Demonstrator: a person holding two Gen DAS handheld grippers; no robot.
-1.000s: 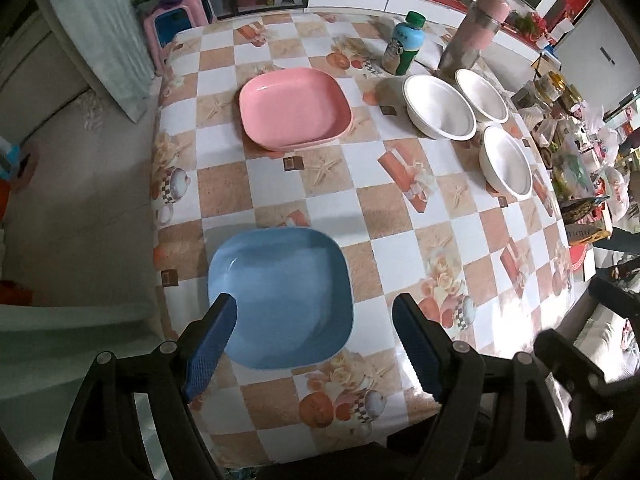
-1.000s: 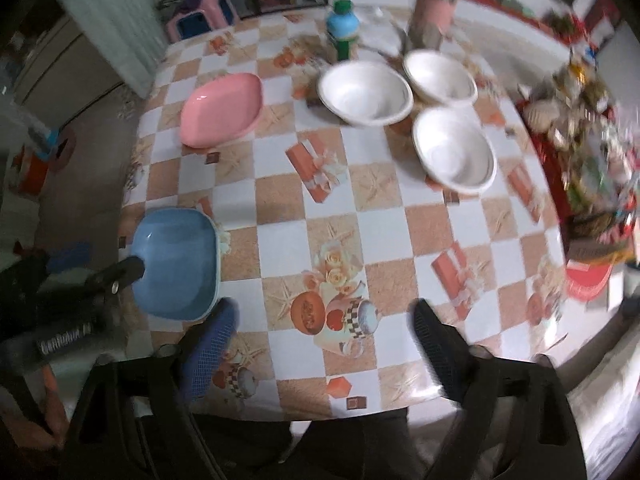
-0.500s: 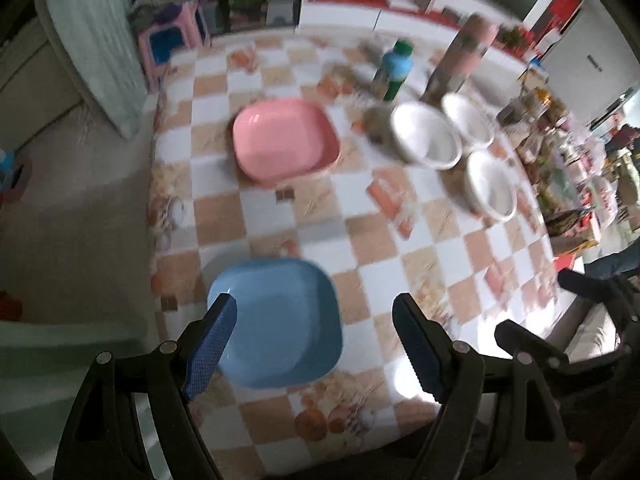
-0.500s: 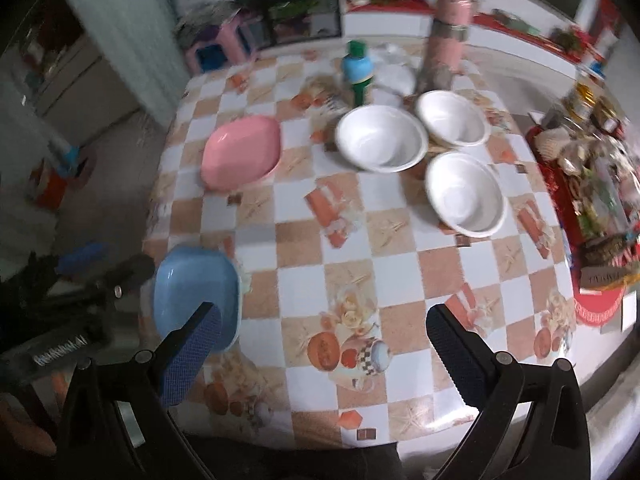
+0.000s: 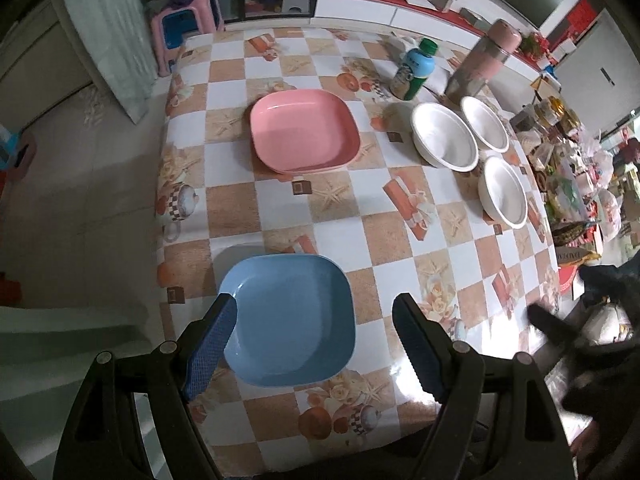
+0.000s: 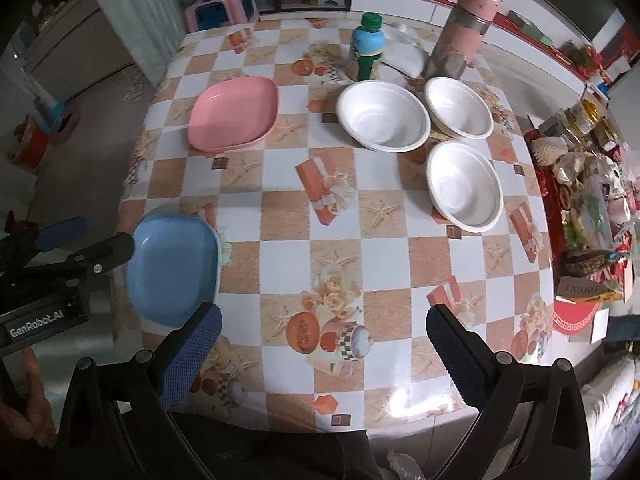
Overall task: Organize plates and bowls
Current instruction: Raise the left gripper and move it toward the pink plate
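In the left wrist view, the left gripper (image 5: 314, 338) hangs over the near left part of the table (image 5: 400, 248), its two blue-padded fingers spread wide and holding nothing. Between and just beyond them lies the blue plate (image 5: 289, 318), flat on the checked cloth near the table's near edge; whether the left pad touches its rim cannot be told. Farther off, toward the far left, sits the pink plate (image 5: 304, 136), well apart from the blue one. To its right three white bowls (image 5: 445, 136) stand close together in a cluster, upright and empty. Behind them are a blue bottle with a green cap (image 5: 414, 68) and a tall pink flask (image 5: 484, 64). At the right edge the dark shape of the other tool shows, too blurred to read.

In the right wrist view, the right gripper (image 6: 324, 348) is held above the near middle of the table (image 6: 340, 208), fingers wide apart and empty. The blue plate (image 6: 174, 266) lies at the near left, with the left gripper (image 6: 86, 238) reaching in beside its left rim. The pink plate (image 6: 234, 118) is at the far left. The three white bowls (image 6: 382, 116) group at the far right, two side by side and one nearer, rims close or touching. The bottle (image 6: 366, 54) and flask (image 6: 460, 34) stand just behind them.
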